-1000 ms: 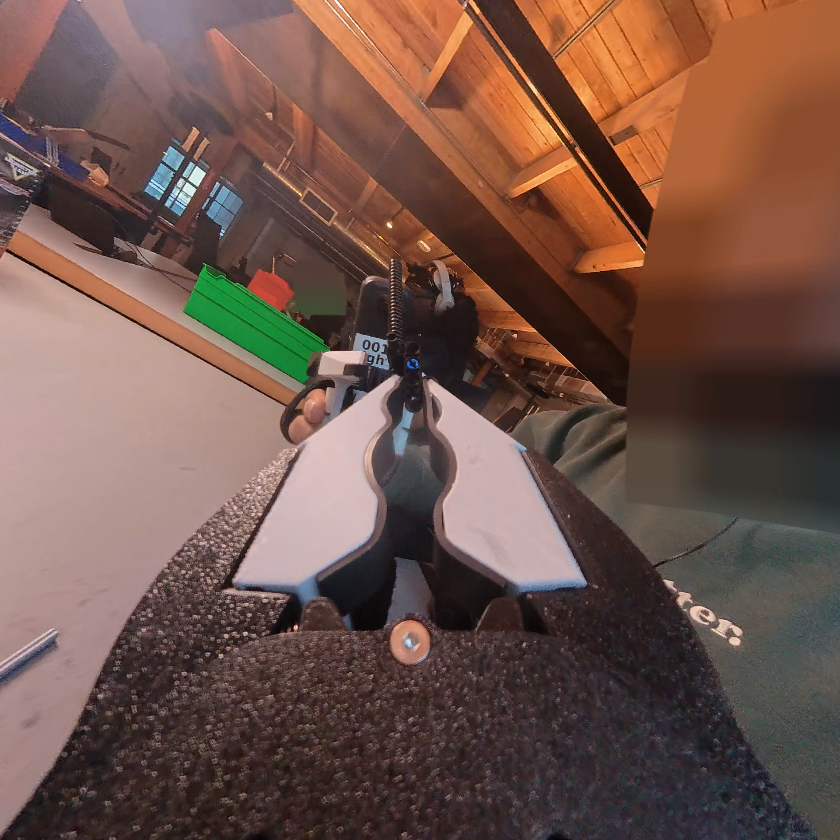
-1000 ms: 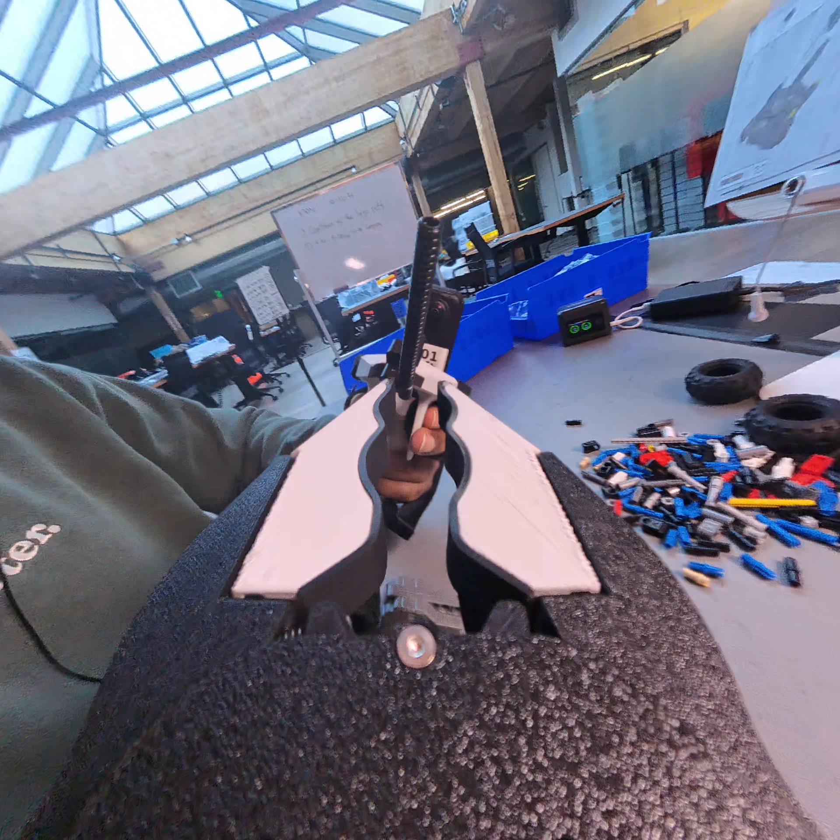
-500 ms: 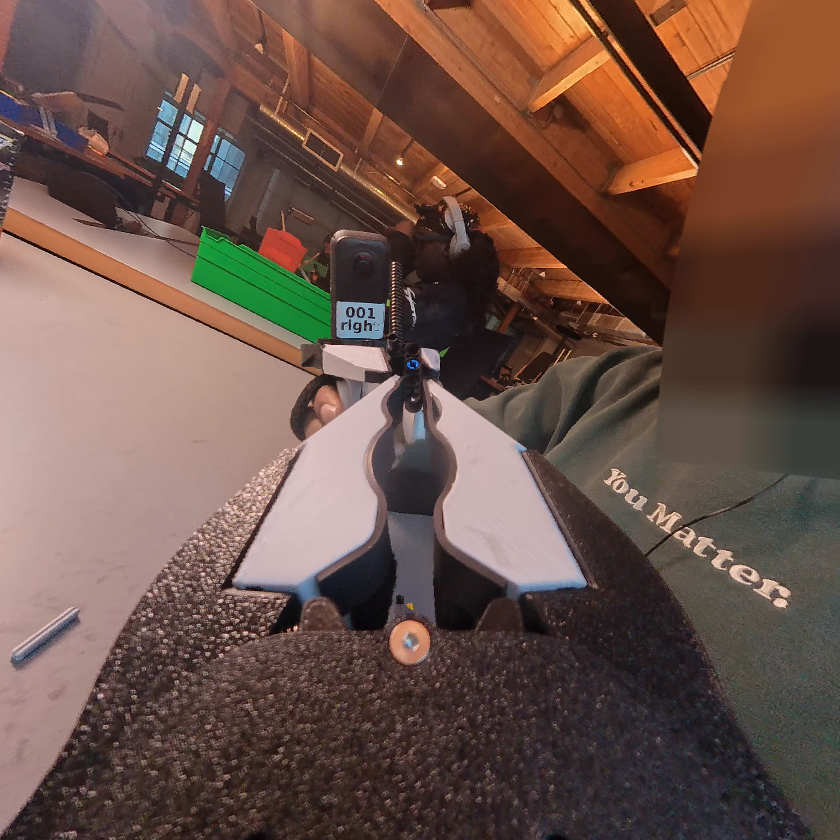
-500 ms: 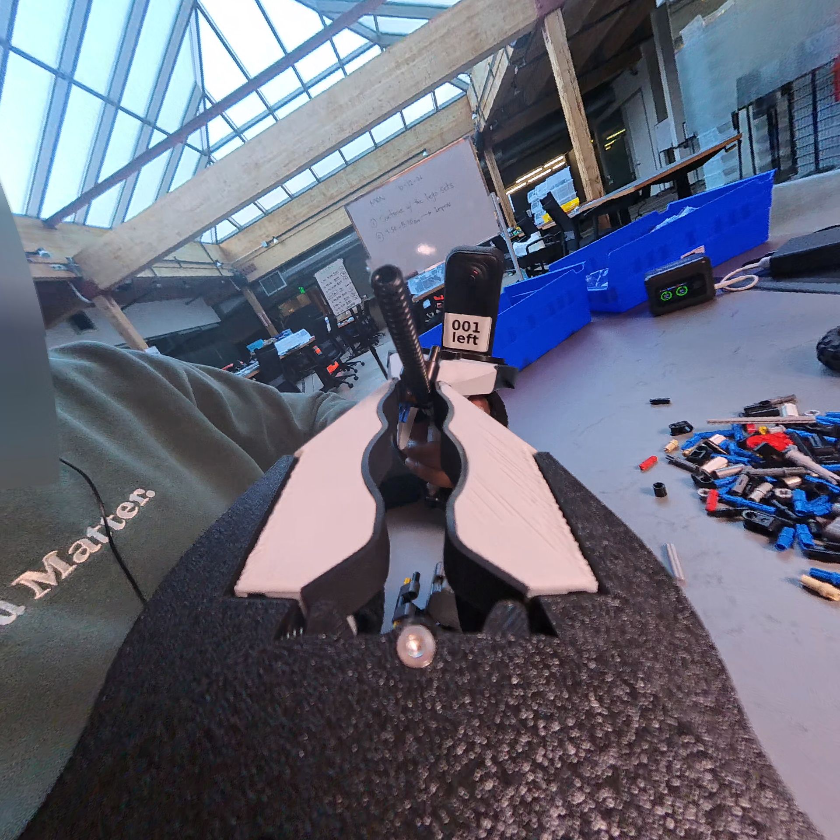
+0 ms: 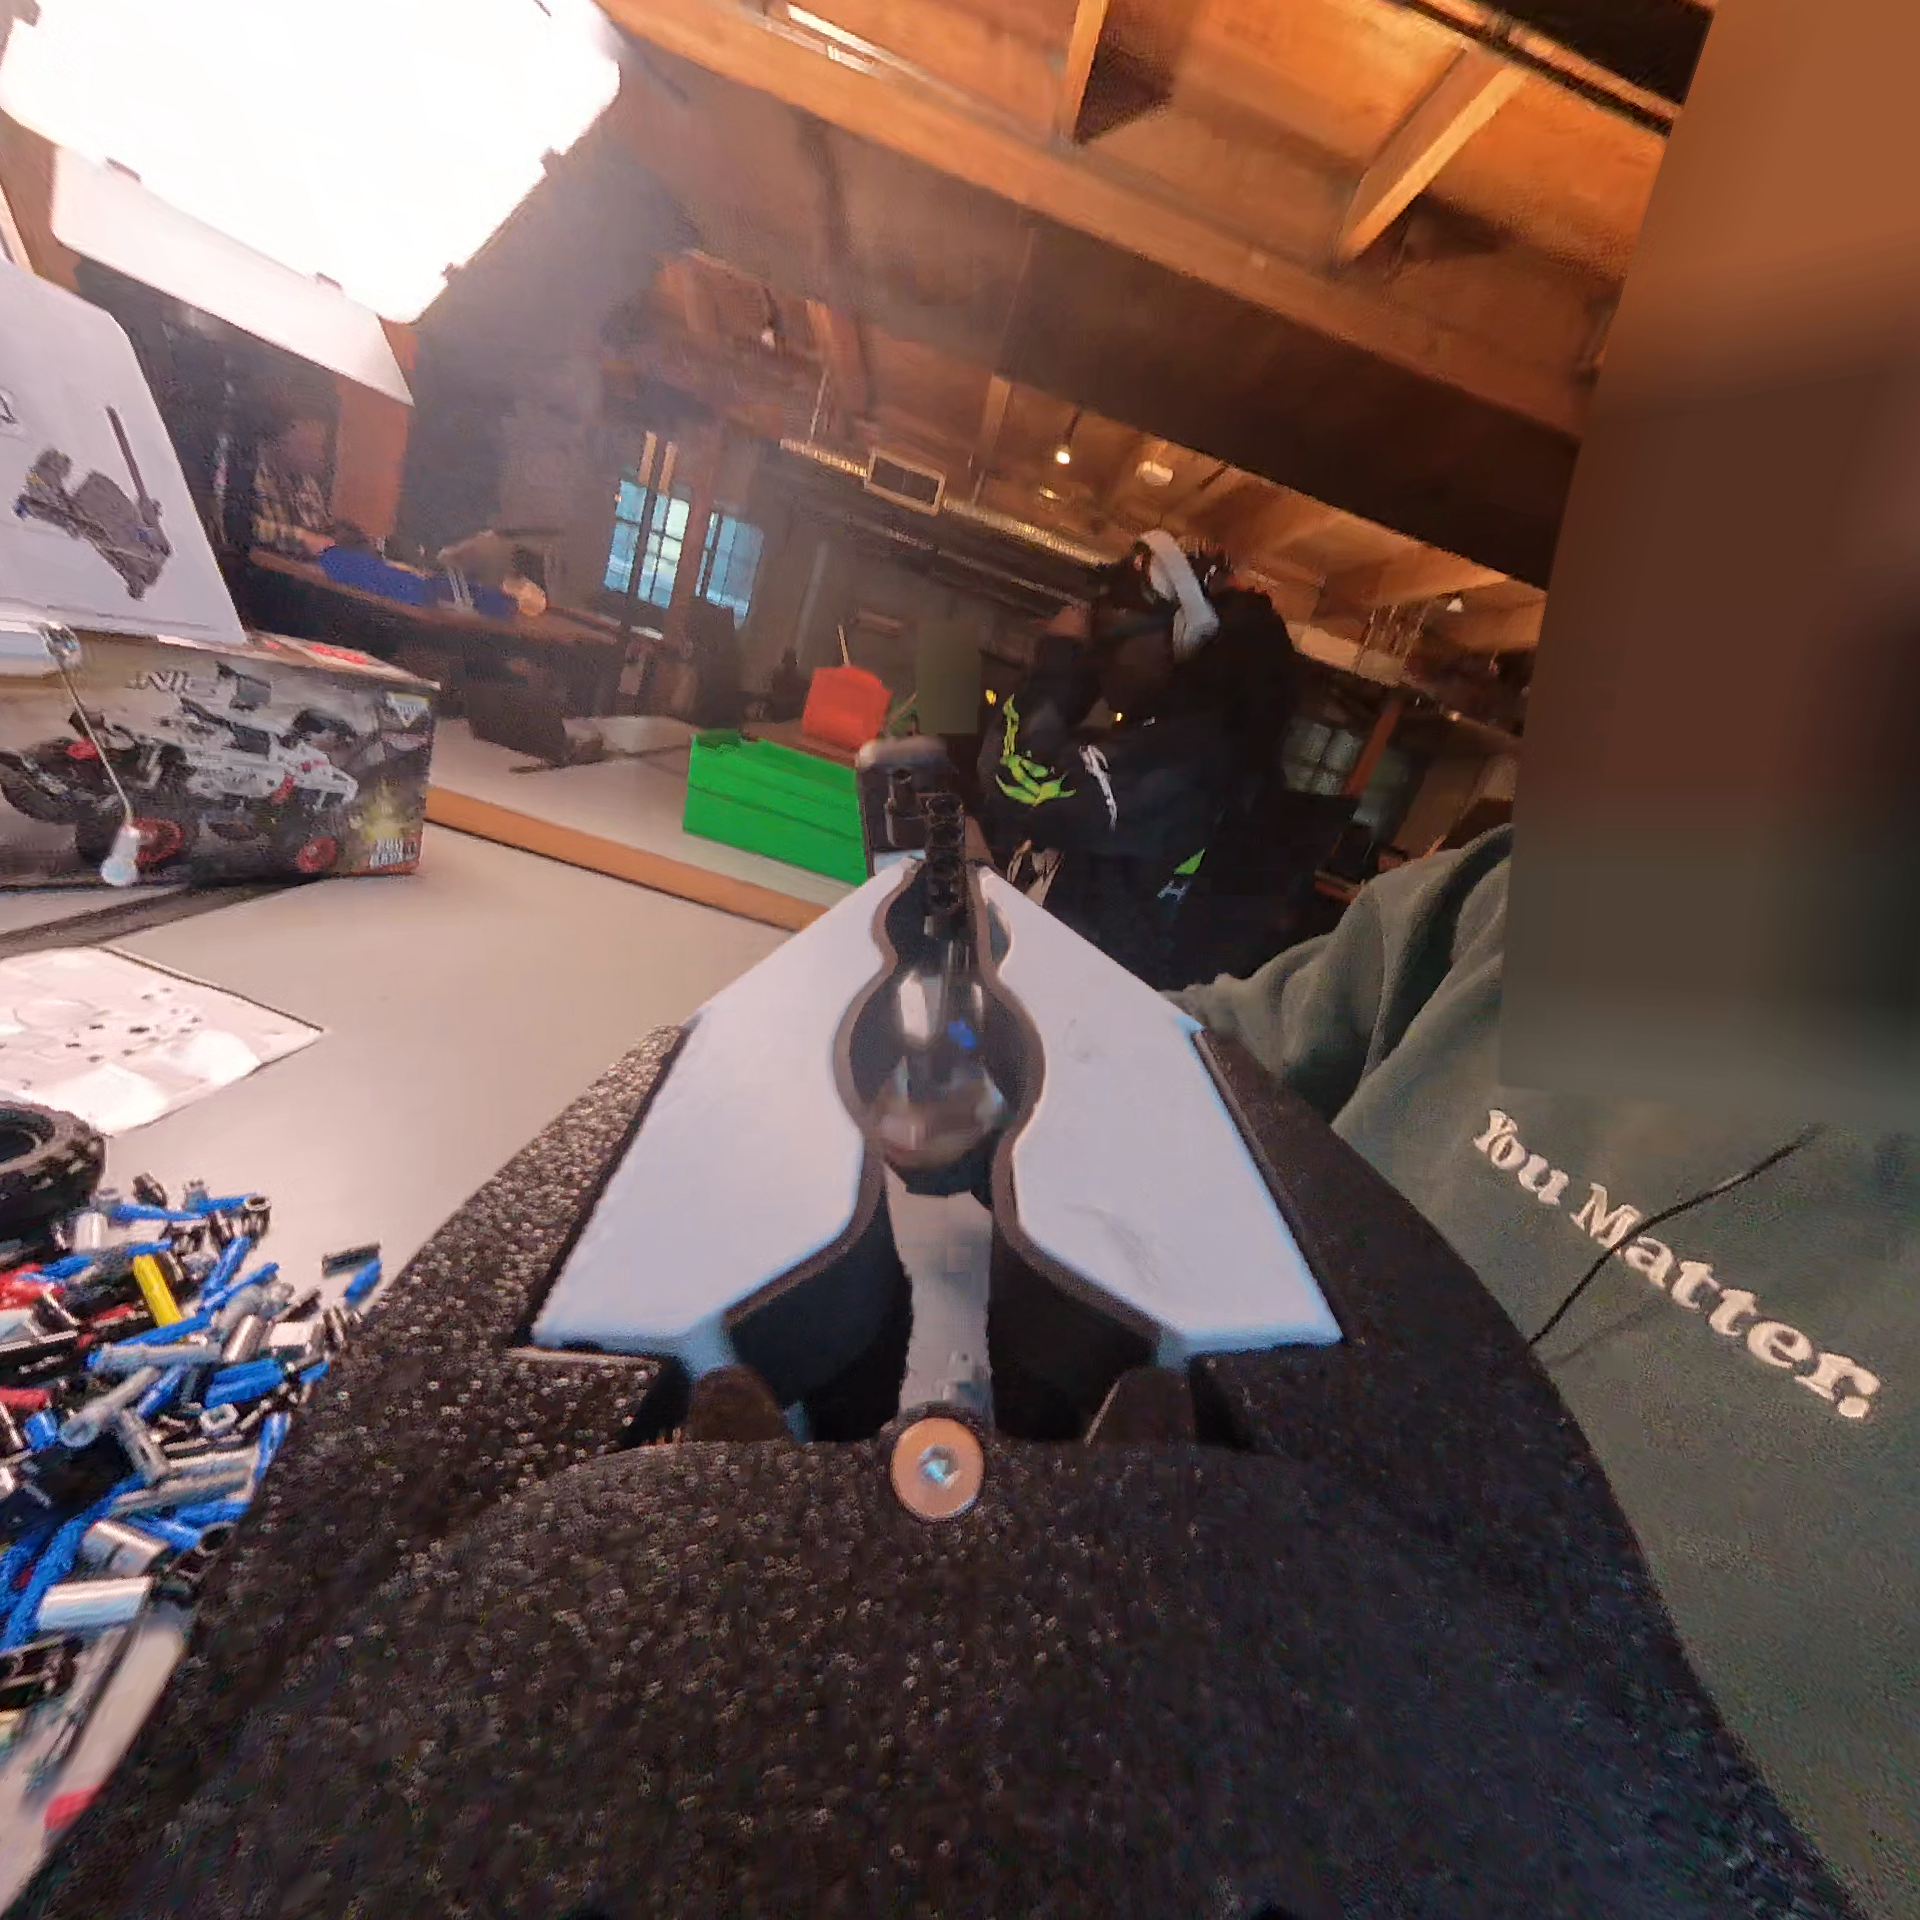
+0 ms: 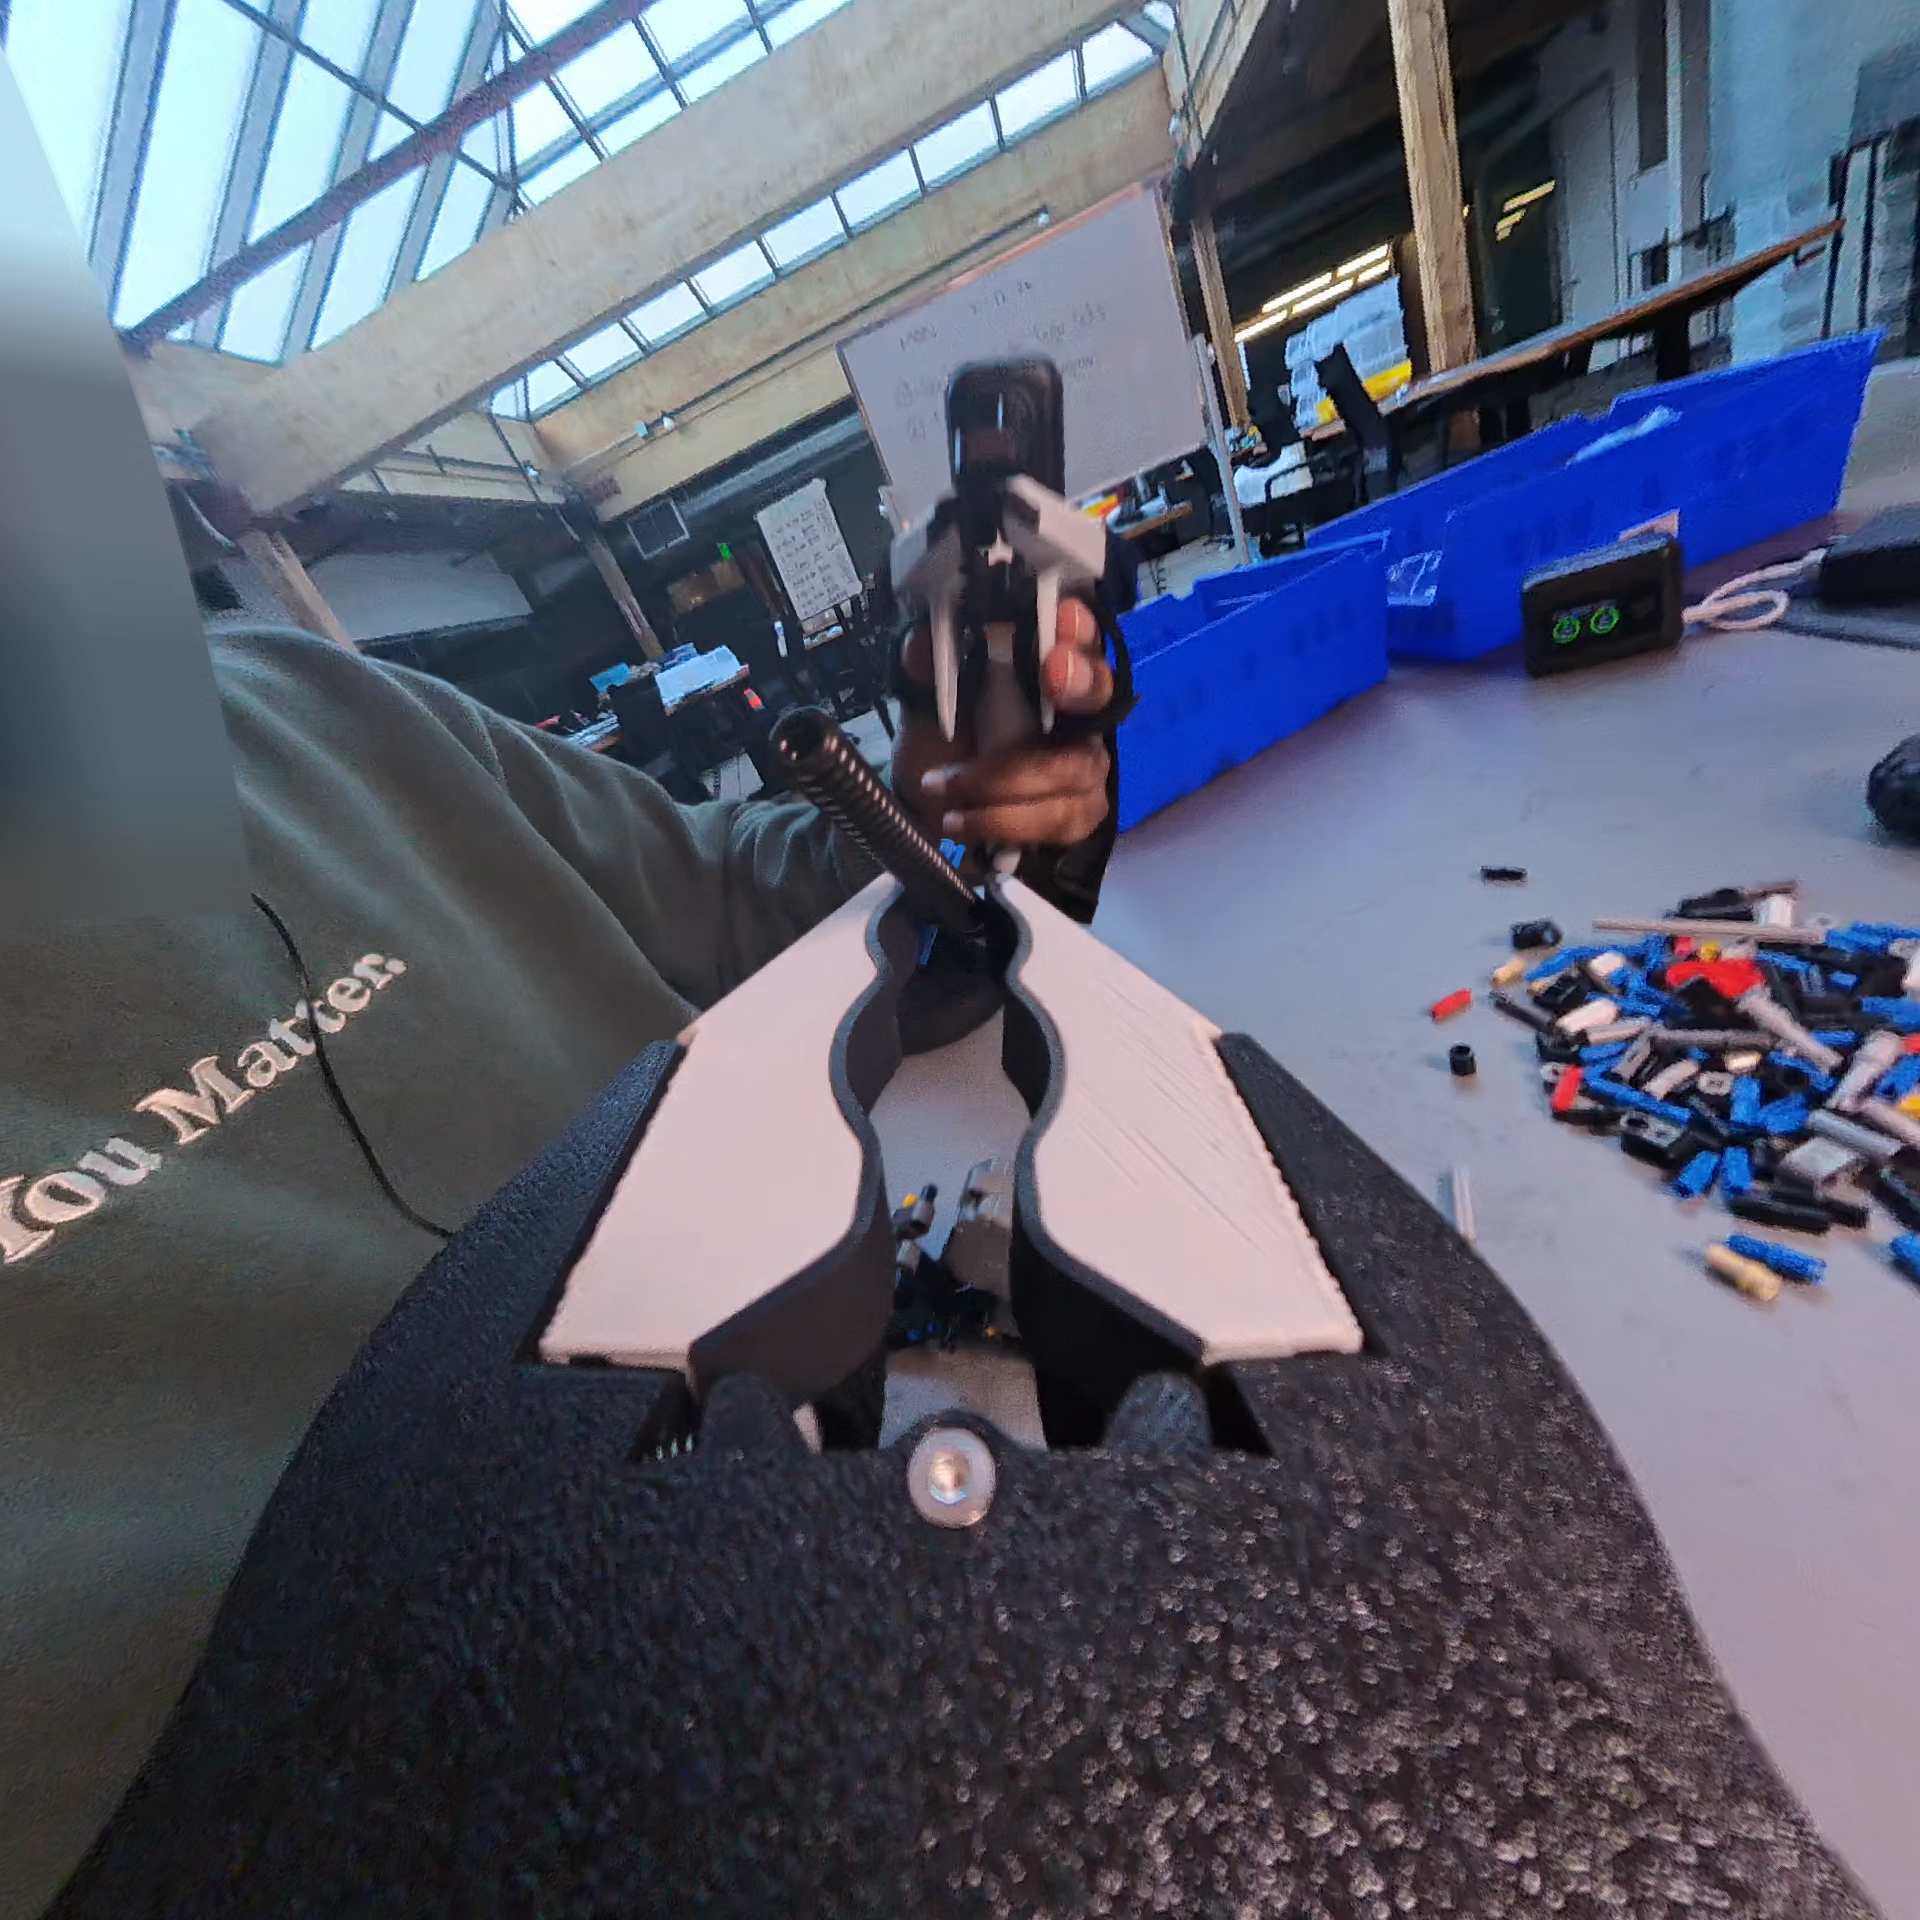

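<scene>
Black ribbed rod (image 6: 871, 805) sits pinched between the tips of the right gripper (image 6: 948, 902), leaning toward 11 o'clock. The left gripper (image 5: 943, 883) is closed on a black toothed piece (image 5: 941, 831). At 3 o'clock lies a brick pile (image 6: 1756, 1049) on the grey table (image 6: 1351, 914); farther, blue bins (image 6: 1455, 592).

Flat grey tabletop (image 6: 1351, 935), matte and smooth. Strewn across one side, a loose heap of small blue, black, grey and red plastic building pieces (image 6: 1745, 1049) (image 5: 135, 1340). Beside the heap, black rubber toy tyre (image 5: 42, 1164). Farther back, printed white instruction sheet (image 5: 114, 1029), illustrated cardboard toy-truck box (image 5: 208, 769), long blue plastic bins (image 6: 1455, 592), small black device with green lights (image 6: 1600, 608).
</scene>
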A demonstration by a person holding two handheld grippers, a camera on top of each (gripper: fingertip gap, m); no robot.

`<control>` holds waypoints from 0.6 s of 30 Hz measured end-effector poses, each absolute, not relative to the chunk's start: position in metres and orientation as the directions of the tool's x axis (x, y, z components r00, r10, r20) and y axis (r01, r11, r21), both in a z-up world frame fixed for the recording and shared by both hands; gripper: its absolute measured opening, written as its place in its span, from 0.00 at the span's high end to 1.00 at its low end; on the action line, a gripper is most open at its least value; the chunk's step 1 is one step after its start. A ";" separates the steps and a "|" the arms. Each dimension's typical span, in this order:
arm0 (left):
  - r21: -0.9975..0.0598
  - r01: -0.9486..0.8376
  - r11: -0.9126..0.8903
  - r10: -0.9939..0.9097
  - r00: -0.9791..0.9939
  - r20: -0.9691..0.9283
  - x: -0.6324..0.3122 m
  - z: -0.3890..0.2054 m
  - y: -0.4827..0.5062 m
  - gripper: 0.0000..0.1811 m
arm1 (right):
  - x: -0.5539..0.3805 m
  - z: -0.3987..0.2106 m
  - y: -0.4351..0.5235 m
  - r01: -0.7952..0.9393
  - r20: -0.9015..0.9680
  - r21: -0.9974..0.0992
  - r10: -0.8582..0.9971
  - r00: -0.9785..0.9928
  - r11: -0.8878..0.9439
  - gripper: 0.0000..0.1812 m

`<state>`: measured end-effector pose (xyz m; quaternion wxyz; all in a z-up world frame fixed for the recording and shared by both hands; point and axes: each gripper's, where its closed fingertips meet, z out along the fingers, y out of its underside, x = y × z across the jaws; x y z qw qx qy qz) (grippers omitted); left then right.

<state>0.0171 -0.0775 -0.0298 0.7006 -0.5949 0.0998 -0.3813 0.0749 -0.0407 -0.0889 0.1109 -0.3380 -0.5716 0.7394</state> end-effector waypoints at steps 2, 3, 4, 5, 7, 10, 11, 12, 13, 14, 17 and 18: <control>-0.917 0.390 -0.088 -0.633 0.688 0.354 0.029 -0.052 -0.067 0.97 | 0.067 -0.084 -0.042 0.188 -0.319 -0.943 0.578 -0.751 -0.276 0.94; -0.920 0.359 -0.156 -0.613 0.696 0.375 0.032 -0.065 -0.060 0.97 | 0.063 -0.087 -0.041 0.181 -0.300 -0.951 0.597 -0.744 -0.252 0.93; -0.929 0.307 -0.205 -0.575 0.731 0.368 0.031 -0.081 -0.053 0.97 | 0.059 -0.092 -0.037 0.170 -0.276 -0.959 0.626 -0.729 -0.225 0.93; -0.938 0.246 -0.244 -0.538 0.770 0.342 0.029 -0.096 -0.048 0.97 | 0.056 -0.098 -0.031 0.155 -0.242 -0.970 0.668 -0.704 -0.188 0.93; -0.934 0.136 -0.331 -0.494 0.818 0.294 0.029 -0.127 -0.044 0.96 | 0.054 -0.112 -0.021 0.132 -0.167 -0.986 0.737 -0.655 -0.107 0.93; -0.930 -0.001 -0.368 -0.475 0.860 0.187 0.031 -0.154 -0.042 0.96 | 0.056 -0.119 -0.012 0.104 -0.079 -0.994 0.783 -0.617 -0.019 0.93; -0.929 -0.040 -0.368 -0.474 0.868 0.151 0.033 -0.158 -0.041 0.96 | 0.055 -0.125 -0.008 0.108 -0.032 -0.993 0.804 -0.594 0.040 0.93; -0.927 -0.076 -0.366 -0.476 0.872 0.117 0.034 -0.161 -0.041 0.96 | 0.052 -0.135 0.000 0.133 0.033 -0.983 0.828 -0.560 0.129 0.93; -0.925 -0.109 -0.365 -0.481 0.872 0.087 0.037 -0.164 -0.040 0.96 | 0.050 -0.148 0.008 0.170 0.107 -0.958 0.841 -0.531 0.229 0.93; -0.922 -0.140 -0.362 -0.482 0.874 0.057 0.038 -0.166 -0.040 0.96 | 0.050 -0.163 0.016 0.225 0.174 -0.918 0.840 -0.514 0.328 0.93; -0.914 -0.208 -0.347 -0.484 0.875 -0.015 0.042 -0.170 -0.039 0.96 | 0.053 -0.204 0.052 0.408 0.348 -0.739 0.822 -0.450 0.536 0.93; -0.913 -0.222 -0.342 -0.485 0.874 -0.031 0.043 -0.170 -0.039 0.96 | 0.056 -0.212 0.060 0.448 0.385 -0.686 0.808 -0.446 0.574 0.93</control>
